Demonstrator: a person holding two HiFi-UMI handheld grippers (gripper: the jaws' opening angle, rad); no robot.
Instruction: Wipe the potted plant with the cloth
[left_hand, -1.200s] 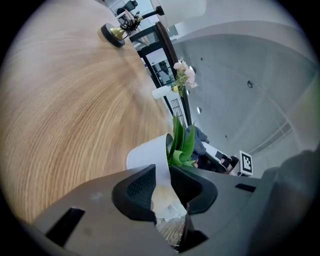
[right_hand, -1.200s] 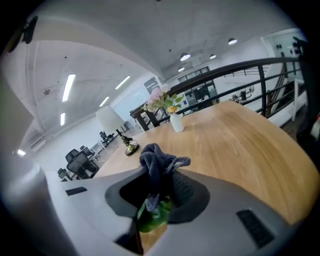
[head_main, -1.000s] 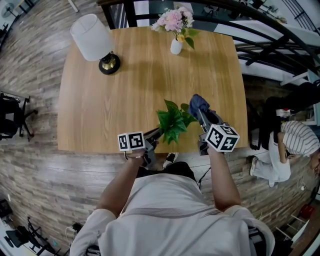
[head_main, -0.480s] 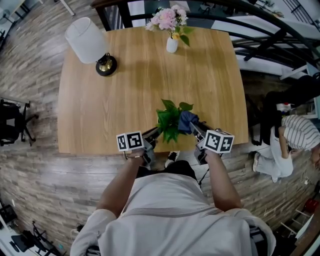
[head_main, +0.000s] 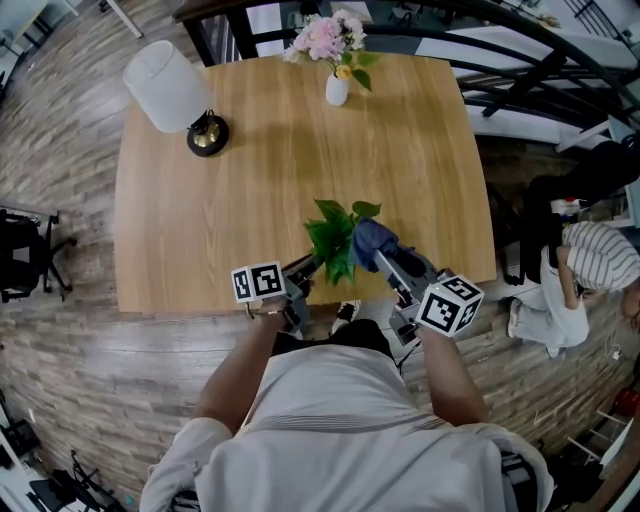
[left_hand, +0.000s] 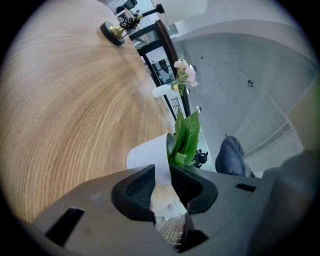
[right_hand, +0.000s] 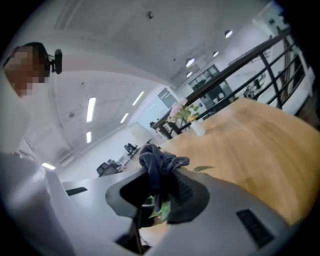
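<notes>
While against the potted plant (head_main: 333, 238), cloth (right_hand: 159, 165) in jaws of right gripper (right_hand: 159, 192)

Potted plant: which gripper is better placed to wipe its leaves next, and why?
Right. The right gripper holds the cloth at the potted plant; the left gripper is clamped on its pot.

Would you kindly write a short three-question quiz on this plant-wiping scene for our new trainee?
1. True or false: the left gripper is shut on the small white pot of the green leafy plant.
2. What does the right gripper hold between its jaws? A) a dark blue cloth B) a yellow sponge C) nothing
3. Fill in: the white-shaded table lamp stands near the wooden table's far ____ corner, by the person's sides.
Key: 1 true; 2 A; 3 left.
</notes>
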